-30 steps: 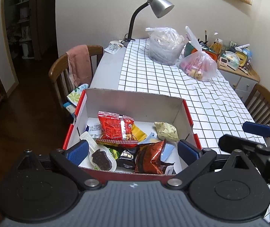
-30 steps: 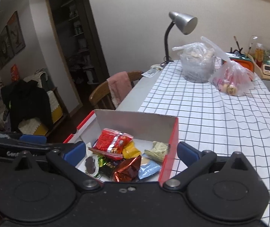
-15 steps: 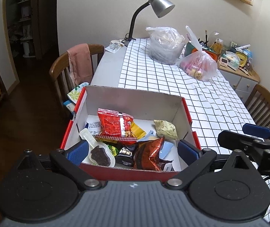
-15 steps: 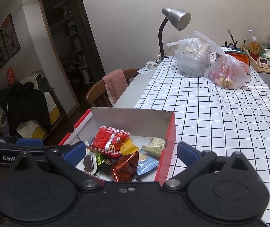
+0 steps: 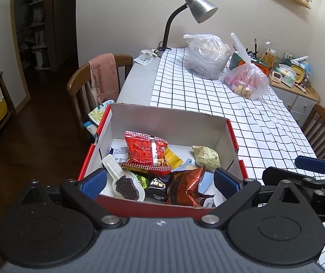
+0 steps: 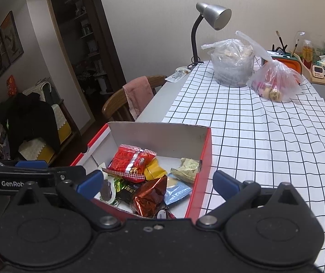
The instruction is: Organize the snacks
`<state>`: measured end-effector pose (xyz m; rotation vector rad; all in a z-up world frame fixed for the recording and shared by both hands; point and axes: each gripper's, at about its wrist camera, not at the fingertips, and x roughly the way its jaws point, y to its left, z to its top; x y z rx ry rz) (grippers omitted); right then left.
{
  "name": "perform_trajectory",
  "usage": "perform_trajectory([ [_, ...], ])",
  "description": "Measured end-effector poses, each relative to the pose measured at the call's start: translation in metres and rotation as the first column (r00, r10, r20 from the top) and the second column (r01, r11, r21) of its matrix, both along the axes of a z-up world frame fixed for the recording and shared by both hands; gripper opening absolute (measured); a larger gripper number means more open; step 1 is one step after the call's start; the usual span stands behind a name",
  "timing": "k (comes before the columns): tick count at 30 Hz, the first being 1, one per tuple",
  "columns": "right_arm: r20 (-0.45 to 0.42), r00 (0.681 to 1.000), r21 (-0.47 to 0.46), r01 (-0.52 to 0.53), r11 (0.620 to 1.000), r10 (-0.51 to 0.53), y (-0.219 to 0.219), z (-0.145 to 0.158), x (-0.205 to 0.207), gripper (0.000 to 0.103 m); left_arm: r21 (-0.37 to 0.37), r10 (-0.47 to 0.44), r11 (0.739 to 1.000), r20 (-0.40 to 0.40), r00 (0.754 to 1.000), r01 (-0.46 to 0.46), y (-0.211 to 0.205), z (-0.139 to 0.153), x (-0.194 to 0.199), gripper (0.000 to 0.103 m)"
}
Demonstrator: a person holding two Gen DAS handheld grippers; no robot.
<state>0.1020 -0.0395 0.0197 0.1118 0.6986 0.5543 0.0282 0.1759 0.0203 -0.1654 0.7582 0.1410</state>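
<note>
Soft, even room light is falling on my table (image 5: 265, 122), casting only faint shadows. The doorway (image 6: 82, 52) is staying dim, and my fisheye lenses are bending the edges, darkening corners.

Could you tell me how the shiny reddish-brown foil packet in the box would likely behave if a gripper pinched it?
The reddish-brown foil packet looks crinkled and puffy, so it would probably crumple rather than stay stiff. Its glossy film may be slippery. It leans on other wrappers, so neighbours might shift.
</note>
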Motion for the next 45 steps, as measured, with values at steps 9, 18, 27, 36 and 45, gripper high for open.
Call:
perform_trajectory([
  [9, -0.004, 1.000, 0.016, 0.012, 1.000, -0.012, -0.001, -0.001, 0.003, 0.102, 0.007, -0.002, 1.000, 0.002, 1.000, 0.002, -0.001, -0.001, -0.001, 0.101],
  [18, -0.013, 1.000, 0.018, 0.011, 1.000, -0.011, -0.001, -0.002, 0.003, 0.102, 0.009, -0.002, 1.000, -0.006, 1.000, 0.002, -0.003, -0.002, -0.001, 0.101],
  [27, -0.029, 1.000, 0.010, 0.012, 1.000, -0.012, -0.001, -0.005, 0.003, 0.102, 0.013, -0.008, 1.000, -0.025, 1.000, 0.008, -0.006, -0.007, -0.001, 0.101],
  [36, -0.040, 0.999, 0.011, 0.022, 1.000, -0.022, -0.004, -0.007, 0.000, 0.102, 0.008, -0.020, 1.000, -0.038, 0.999, 0.020, -0.008, -0.009, -0.003, 0.101],
  [45, -0.045, 0.998, 0.020, 0.036, 0.999, -0.035, -0.015, -0.009, -0.001, 0.102, 0.012, -0.025, 1.000, -0.045, 0.999, 0.025, -0.014, -0.009, -0.004, 0.101],
])
